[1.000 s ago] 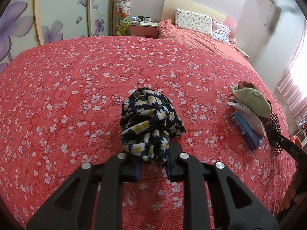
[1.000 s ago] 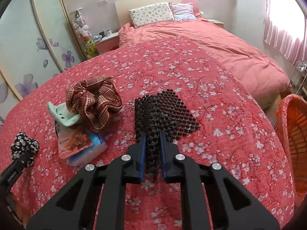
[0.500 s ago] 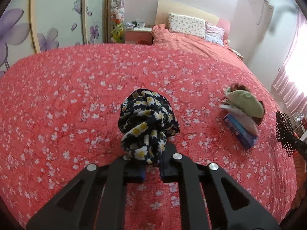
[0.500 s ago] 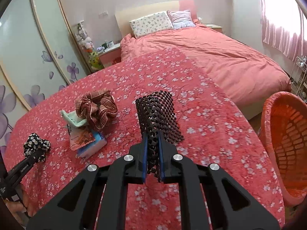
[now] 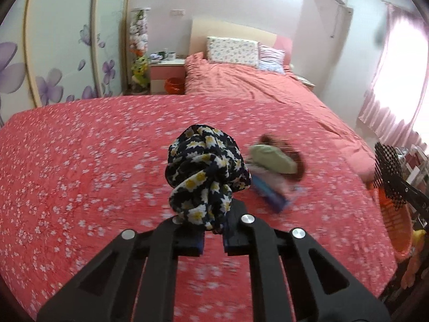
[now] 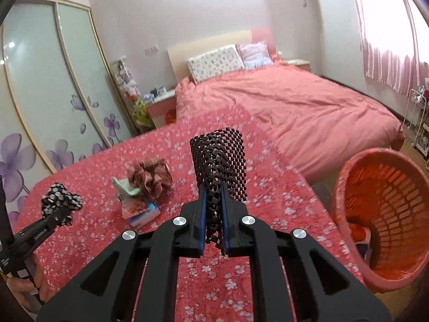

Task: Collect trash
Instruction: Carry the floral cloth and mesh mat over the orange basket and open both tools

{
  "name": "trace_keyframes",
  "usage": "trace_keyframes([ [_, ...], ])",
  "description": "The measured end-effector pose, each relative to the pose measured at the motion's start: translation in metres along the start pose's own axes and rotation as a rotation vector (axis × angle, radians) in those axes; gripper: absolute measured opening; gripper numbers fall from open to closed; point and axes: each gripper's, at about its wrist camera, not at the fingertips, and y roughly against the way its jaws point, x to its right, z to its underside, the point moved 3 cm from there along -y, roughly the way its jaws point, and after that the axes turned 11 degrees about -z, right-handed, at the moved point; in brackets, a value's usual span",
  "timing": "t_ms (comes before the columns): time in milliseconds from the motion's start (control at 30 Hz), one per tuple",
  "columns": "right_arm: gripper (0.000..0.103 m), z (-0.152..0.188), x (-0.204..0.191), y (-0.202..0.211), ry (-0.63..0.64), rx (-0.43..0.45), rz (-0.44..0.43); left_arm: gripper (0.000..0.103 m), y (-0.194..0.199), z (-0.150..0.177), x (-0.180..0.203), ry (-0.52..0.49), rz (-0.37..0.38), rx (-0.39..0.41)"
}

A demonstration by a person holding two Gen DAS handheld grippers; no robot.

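Scrunchie and mesh held clear of the bedspread

Left gripper [image 5: 213, 232] has its jaws closed on a black daisy-print scrunchie [image 5: 206, 175], which bunches up above the fingertips, off the red floral bedspread [image 5: 80, 161]. Right gripper [image 6: 214, 222] is clamped on a strip of black foam mesh [image 6: 219, 166] that stands upright between its blue-edged fingers, curled over at the top.

An orange plastic laundry basket [image 6: 348, 187] stands off the right edge of the bedspread, just beside the right gripper; something red lies at its bottom, too dim to name. Near the middle of the bedspread a small heap stays on the cloth: a brown checked scrunchie [image 6: 149, 177], a pale green piece [image 6: 124, 187] touching it, and a blue tissue pack [image 6: 142, 216] partly under them. The heap is blurred in the left wrist view. A bed with a pink duvet [image 6: 295, 107] lies beyond the far edge.
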Motion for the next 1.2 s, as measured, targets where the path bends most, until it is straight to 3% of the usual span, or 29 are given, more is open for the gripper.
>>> trace_keyframes([
  [433,0.01,-0.01,0.035,0.077,-0.013,0.177,0.075,0.01,0.055,-0.01,0.118,-0.127,0.21,0.058],
  [900,0.01,-0.007,0.099,0.126,-0.087,0.267,0.194,0.011,0.071,0.01,0.261,-0.253,0.435,0.019],
  [1200,0.01,0.0,0.141,0.135,-0.151,0.281,0.258,0.011,0.068,0.032,0.336,-0.335,0.531,-0.019],
])
